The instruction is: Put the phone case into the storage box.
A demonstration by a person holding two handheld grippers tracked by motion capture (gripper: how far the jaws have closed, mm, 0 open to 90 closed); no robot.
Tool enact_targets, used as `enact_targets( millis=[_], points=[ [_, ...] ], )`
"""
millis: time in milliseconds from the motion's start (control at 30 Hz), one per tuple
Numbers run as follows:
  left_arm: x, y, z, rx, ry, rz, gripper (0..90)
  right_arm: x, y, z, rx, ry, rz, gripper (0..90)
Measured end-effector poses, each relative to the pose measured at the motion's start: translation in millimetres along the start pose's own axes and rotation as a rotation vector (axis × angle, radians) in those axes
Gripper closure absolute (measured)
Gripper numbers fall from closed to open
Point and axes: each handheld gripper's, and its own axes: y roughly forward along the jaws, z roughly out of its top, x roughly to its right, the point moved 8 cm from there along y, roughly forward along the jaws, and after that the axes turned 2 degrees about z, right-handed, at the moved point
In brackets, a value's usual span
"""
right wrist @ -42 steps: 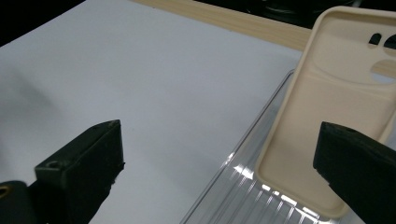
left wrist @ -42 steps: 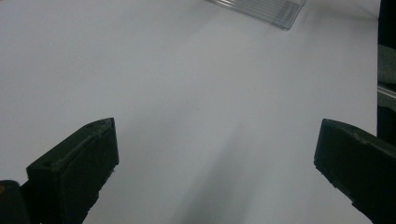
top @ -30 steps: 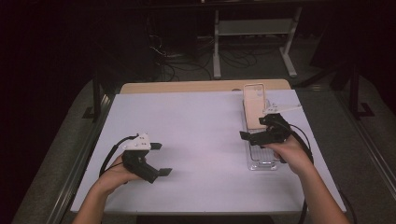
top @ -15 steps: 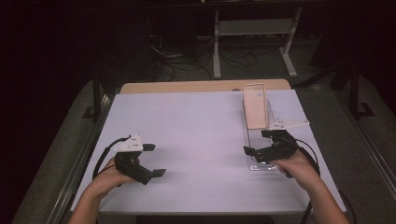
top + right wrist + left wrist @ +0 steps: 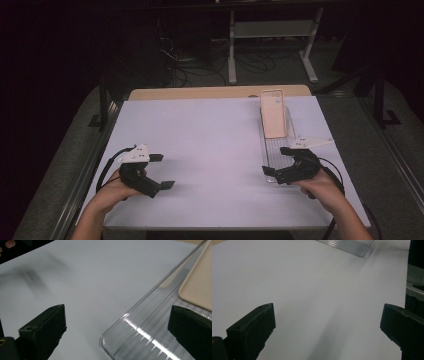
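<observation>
A clear plastic tray (image 5: 278,150) lies lengthwise at the right of the white table, and a beige phone case (image 5: 274,113) rests on its far half. My right gripper (image 5: 276,161) hovers open over the tray's near left corner (image 5: 110,340); the case's edge (image 5: 198,285) shows in the right gripper view. My left gripper (image 5: 162,171) stands open low over bare table at the near left, nothing between its jaws. The left gripper view shows white table and the tray's corner (image 5: 352,246) far off.
The white table top (image 5: 210,145) has a tan strip (image 5: 200,93) along its far edge. Beyond it the floor is dark, with a white stand (image 5: 270,40) and loose cables (image 5: 200,65). Grey rails run along both table sides.
Both hands have drawn back toward the table's near edge. The right gripper has come down from the tray's middle to its near left corner. Both grippers stay open.
</observation>
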Motion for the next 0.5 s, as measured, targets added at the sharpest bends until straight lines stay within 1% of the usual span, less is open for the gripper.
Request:
enact_targets(
  millis=[33, 167, 300, 500],
  points=[
    [0.2, -0.3, -0.2, -0.002, -0.005, 0.001, 0.0, 0.4, 0.3, -0.6, -0.003, -0.002, -0.003, 1.3],
    [-0.1, -0.8, -0.3, -0.001, -0.003, 0.001, 0.0, 1.1, 2.4, -3.4, -0.018, -0.003, -0.008, 1.3],
    [0.0, -1.1, 0.0, 0.002, -0.007, 0.001, 0.0, 0.4, 2.5, -3.2, -0.018, -0.003, -0.006, 1.3],
    [0.2, -0.7, -0.3, 0.0, -0.001, -0.001, 0.0, 0.7, 2.2, -2.9, -0.016, -0.004, -0.007, 1.3]
  ],
)
